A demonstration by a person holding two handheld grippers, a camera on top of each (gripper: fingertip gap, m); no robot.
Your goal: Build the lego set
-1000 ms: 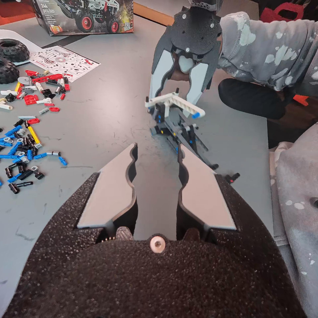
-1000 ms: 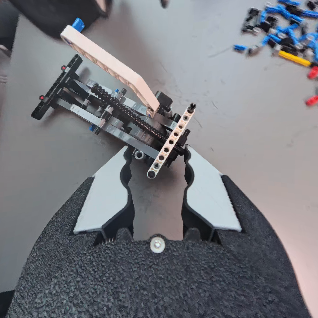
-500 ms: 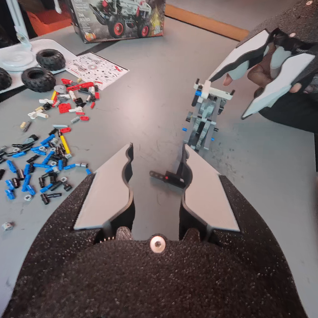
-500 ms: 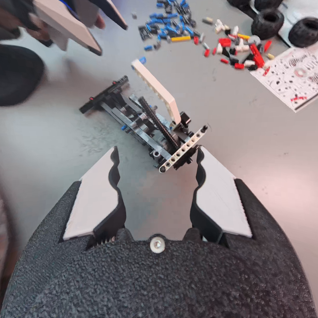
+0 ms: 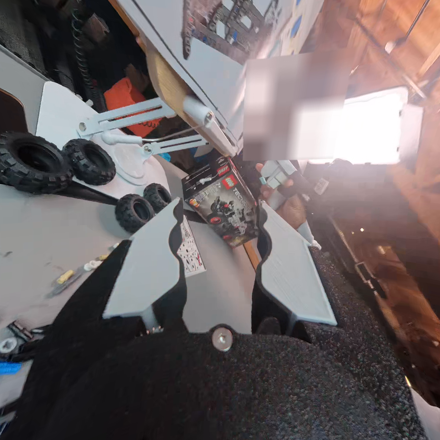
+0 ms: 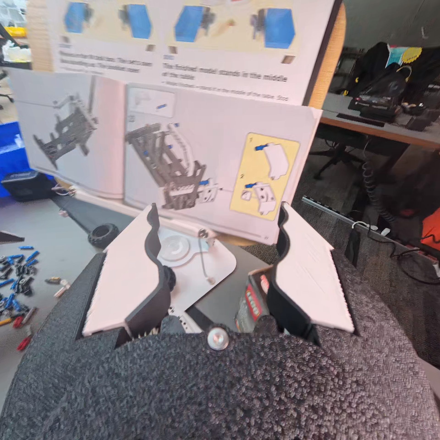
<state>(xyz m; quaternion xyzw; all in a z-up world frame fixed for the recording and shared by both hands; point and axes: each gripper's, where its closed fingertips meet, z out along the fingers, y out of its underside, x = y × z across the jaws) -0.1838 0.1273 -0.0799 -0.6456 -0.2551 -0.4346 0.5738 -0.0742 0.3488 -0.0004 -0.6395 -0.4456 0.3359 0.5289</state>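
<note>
My left gripper (image 5: 220, 204) is open and empty, raised and tilted above the grey table (image 5: 47, 233). It points at the lego box (image 5: 221, 202). My right gripper (image 6: 217, 207) is open wide and empty, facing the open instruction booklet (image 6: 166, 154) on its stand. Loose lego pieces lie at the left in the right wrist view (image 6: 16, 273) and at the lower left in the left wrist view (image 5: 64, 277). The partly built model is not in either view.
Black tyres (image 5: 33, 162) (image 5: 133, 209) sit on and beside the white stand base (image 5: 133, 164). One tyre (image 6: 103, 235) shows below the booklet. A sticker sheet (image 5: 190, 250) lies by the box. A hand (image 5: 290, 209) is behind my left gripper's right finger.
Both grippers have lifted and tipped up away from the model, which has left both views. The right gripper now faces the booklet and its jaws stand wider.
</note>
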